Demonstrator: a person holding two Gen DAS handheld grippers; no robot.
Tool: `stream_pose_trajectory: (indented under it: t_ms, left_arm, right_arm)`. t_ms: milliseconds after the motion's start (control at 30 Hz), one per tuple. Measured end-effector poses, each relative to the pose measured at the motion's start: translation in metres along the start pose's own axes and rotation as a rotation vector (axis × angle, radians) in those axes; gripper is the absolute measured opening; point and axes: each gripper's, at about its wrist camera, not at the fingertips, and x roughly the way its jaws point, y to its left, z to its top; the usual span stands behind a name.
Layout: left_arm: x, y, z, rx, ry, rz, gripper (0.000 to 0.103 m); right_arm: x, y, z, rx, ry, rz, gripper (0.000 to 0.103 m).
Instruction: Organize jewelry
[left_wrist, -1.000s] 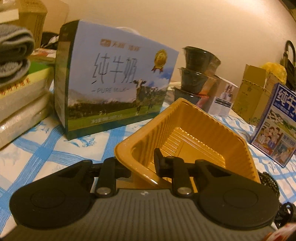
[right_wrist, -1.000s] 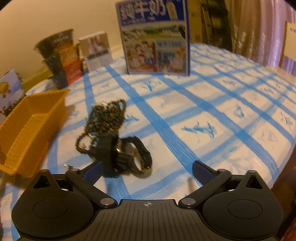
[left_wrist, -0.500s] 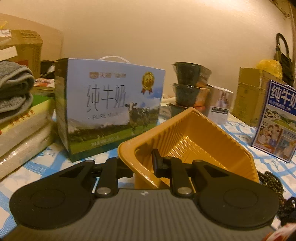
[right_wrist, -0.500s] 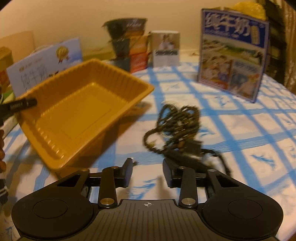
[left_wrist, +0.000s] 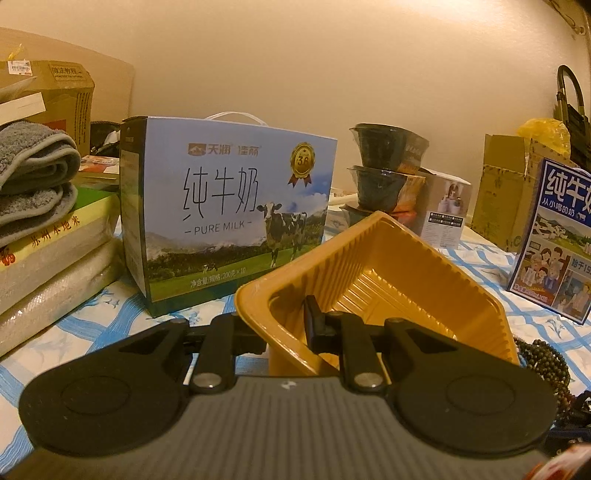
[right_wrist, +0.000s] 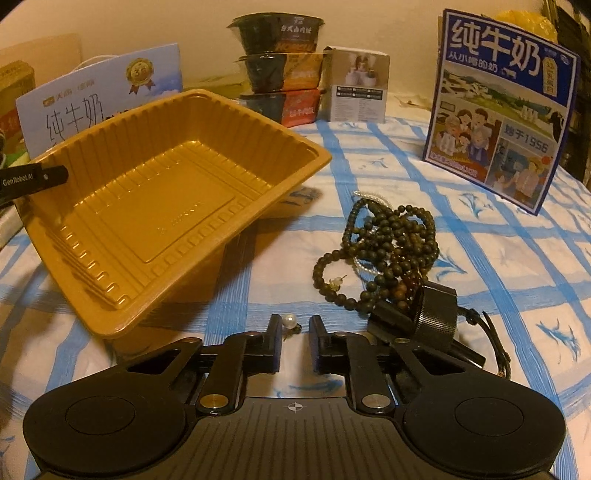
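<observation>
One pearl earring (right_wrist: 289, 319) sits between the right jaws.

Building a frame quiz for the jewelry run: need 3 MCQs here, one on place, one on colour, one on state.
1. Where does the dark bead necklace lie?
A. inside the tray
B. on the tablecloth, to the right of the tray in the right wrist view
C. on top of a milk box

2. What colour is the tray?
A. golden yellow
B. white
C. red

3. How is the tray held?
A. flat on the cloth, untouched
B. gripped by the right gripper
C. tilted, its rim clamped by the left gripper

Answers:
1 B: the beads rest on the checked cloth, and the tray holds nothing.
2 A: its walls and floor are golden yellow.
3 C: one finger sits inside the rim and one outside, and the tray slants; the right gripper frames only a pearl earring.
</observation>
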Motion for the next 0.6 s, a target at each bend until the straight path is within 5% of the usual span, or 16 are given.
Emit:
stream_pose_trajectory:
  t_ms: [267, 600]
  left_arm:
    - [-0.001, -0.001, 0.000, 0.008, 0.002, 0.000, 0.017]
    - [-0.003, -0.003, 0.000, 0.015, 0.002, 0.006, 0.017]
  right_arm:
    - [-0.011, 0.001, 0.008, 0.004, -0.045, -0.001, 0.007]
    - [-0.036, 0.028, 0.044, 0.032, -0.148, 0.222, 0.007]
